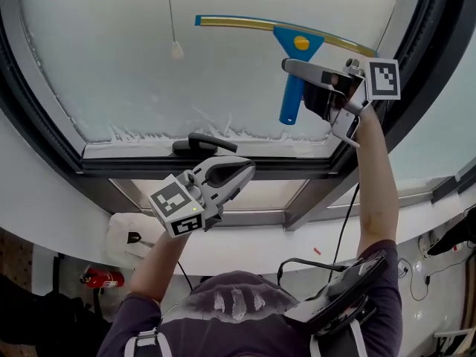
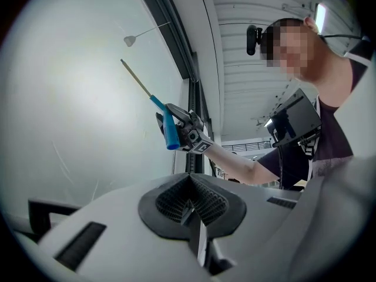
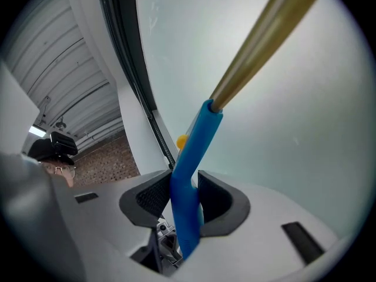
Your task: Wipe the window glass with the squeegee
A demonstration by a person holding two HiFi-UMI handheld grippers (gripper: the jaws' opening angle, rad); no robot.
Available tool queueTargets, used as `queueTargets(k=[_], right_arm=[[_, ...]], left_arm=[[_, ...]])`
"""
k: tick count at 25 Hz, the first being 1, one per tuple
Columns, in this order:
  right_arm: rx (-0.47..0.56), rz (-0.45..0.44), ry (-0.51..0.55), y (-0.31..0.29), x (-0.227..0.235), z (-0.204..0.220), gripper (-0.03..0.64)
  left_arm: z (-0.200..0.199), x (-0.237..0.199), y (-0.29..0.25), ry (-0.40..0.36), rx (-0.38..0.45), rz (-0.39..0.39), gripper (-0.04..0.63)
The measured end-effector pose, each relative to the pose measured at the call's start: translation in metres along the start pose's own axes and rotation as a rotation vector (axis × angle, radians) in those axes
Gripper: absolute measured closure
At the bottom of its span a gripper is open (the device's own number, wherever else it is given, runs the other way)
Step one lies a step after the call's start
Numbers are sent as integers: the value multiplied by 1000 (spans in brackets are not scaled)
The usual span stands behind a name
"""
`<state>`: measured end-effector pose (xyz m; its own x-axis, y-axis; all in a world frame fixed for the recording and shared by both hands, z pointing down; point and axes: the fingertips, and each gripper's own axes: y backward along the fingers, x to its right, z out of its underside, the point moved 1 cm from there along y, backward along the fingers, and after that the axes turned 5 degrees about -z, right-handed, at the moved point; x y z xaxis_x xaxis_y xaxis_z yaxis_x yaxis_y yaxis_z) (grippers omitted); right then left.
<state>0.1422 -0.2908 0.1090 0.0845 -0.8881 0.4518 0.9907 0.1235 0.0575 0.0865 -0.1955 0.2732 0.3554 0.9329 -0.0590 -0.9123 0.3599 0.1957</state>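
I've got right gripper (image 1: pixel 297 86) clamped on squeegee (image 1: pixel 301 43), against window glass (image 1: pixel 111 50) | left gripper (image 1: pixel 242 171) closed, empty, below glass.

Dark window frame (image 1: pixel 149 168) w/ white sill (image 1: pixel 238 255), red extinguisher (image 1: pixel 100 277) below.

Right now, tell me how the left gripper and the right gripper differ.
The left gripper has its jaws shut on nothing; the right gripper has its jaws clamped on the blue handle of the squeegee. In the head view the left gripper sits low, by the bottom window frame, while the right gripper is up at the glass. Each carries a marker cube.
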Motion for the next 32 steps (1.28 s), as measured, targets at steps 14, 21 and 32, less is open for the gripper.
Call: queueTargets(k=[14, 21, 32], right_arm=[[-14, 29, -71, 8, 26, 53, 485], [1, -1, -124, 8, 39, 84, 485], [-10, 25, -173, 13, 55, 117, 485]], left_arm=[[18, 1, 17, 61, -15, -38, 589], [27, 5, 24, 86, -27, -57, 589], [41, 1, 33, 114, -37, -97, 589]])
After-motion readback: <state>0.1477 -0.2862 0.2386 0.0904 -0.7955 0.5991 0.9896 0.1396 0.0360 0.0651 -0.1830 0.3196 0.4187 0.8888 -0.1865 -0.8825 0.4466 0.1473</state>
